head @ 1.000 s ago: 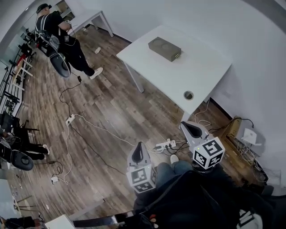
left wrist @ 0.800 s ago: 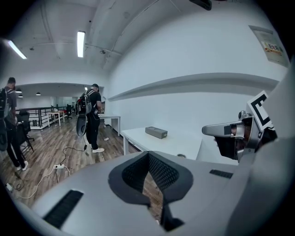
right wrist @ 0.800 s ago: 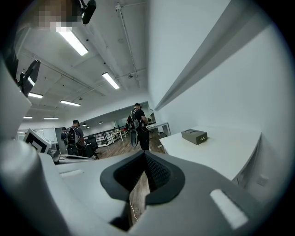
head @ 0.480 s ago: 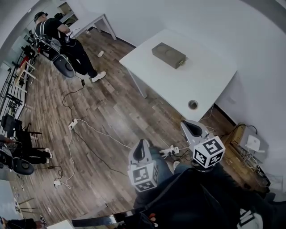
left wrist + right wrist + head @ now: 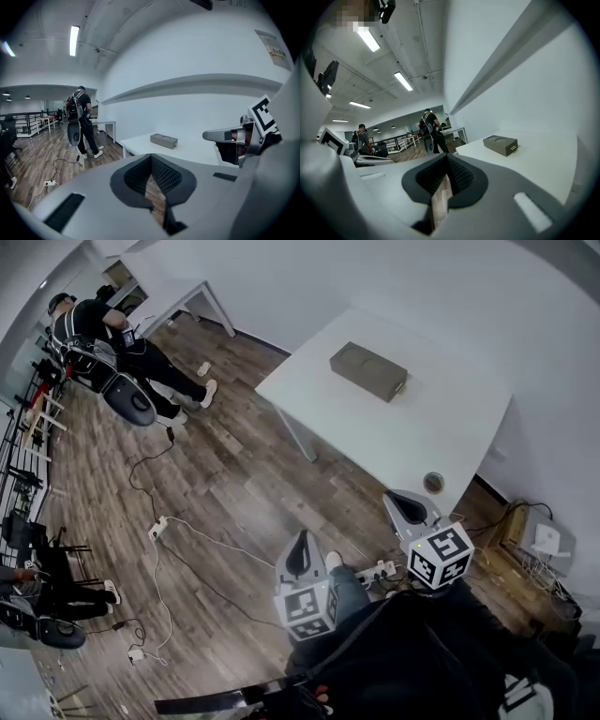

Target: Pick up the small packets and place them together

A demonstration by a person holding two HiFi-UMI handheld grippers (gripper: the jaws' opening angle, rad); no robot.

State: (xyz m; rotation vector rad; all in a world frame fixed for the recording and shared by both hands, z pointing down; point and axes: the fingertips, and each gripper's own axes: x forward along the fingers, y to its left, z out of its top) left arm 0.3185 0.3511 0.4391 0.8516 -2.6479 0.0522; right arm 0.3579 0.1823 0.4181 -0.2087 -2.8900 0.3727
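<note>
No small packets show in any view. An olive-grey flat box lies on a white table ahead; it also appears in the left gripper view as the box and in the right gripper view as the box. My left gripper hangs over the wooden floor, short of the table, its jaws together and empty. My right gripper is near the table's front corner, shut with nothing in it. Each gripper's own view, left gripper and right gripper, shows only floor through the slit.
A person with a backpack stands far left by another white table. Cables and a power strip lie on the floor, another strip by my feet. The table has a round cable hole. The wall runs behind it.
Both grippers have been carried forward toward the white table, which now sits nearer and larger in the head view. Their jaws look the same.
</note>
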